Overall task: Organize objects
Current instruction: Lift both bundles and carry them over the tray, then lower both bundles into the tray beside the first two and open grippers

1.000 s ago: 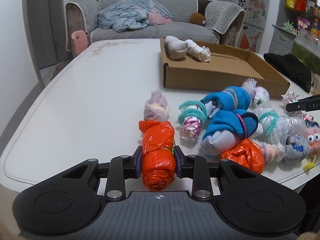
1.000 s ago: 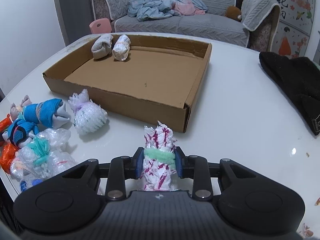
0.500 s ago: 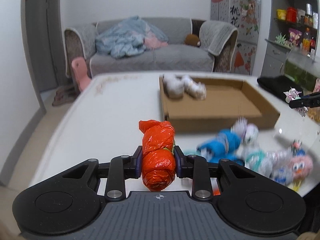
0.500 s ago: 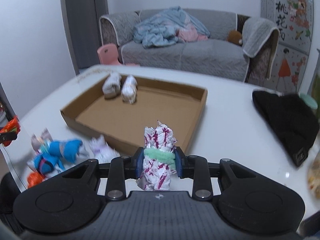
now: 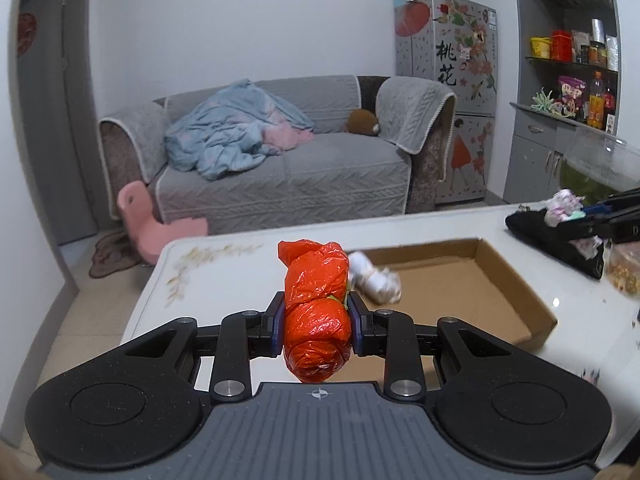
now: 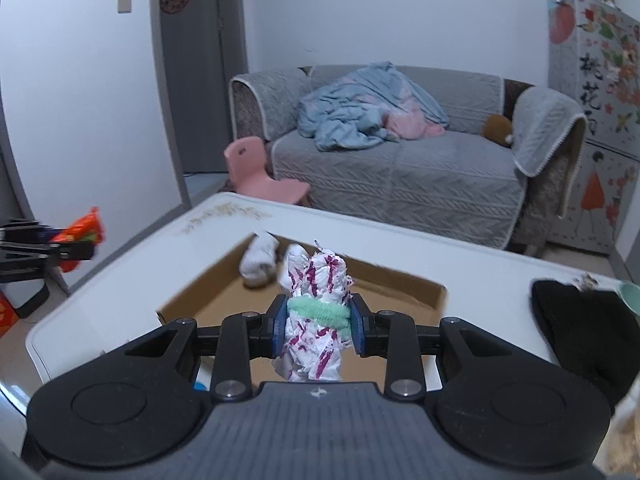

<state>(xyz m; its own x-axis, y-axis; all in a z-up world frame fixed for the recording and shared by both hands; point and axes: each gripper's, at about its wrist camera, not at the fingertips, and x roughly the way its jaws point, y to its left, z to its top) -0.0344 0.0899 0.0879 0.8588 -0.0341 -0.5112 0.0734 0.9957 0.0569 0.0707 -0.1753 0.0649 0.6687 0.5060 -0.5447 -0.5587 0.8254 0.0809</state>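
both hands have risen off the table since a second ago, each carrying its bundle. left gripper clenches a crinkly orange plastic roll, long axis upright; right gripper clamps a white-and-magenta wad banded in fuzzy green. ahead and below lies the cardboard tray, holding what look like two pale rolled socks, blurred.

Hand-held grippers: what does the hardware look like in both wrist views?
Both match: the left hand-held gripper and right hand-held gripper have matte black linkages with silver pivot bolts, blue pads, two round black discs, and a ribbed grey centre plate with a small crosshair mark. No cables or sleeves visible.
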